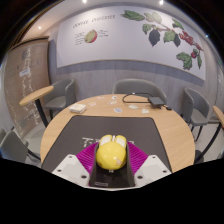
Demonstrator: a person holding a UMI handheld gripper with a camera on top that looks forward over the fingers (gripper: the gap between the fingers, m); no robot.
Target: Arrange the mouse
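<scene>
Mouse [111, 153] — yellow — gripped in claw [111, 160] over round table [150, 125].

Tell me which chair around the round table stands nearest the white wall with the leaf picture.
The grey chair on the table's far side, straight beyond the gripper and its yellow mouse; the other chairs stand at the table's sides.

The mouse [111, 153] sat between the gripper [111, 160] fingers, on the near edge of the round table [150, 125]. At ten o'clock lay a small dish [77, 107]; chairs [136, 88] stood beyond at twelve.
</scene>
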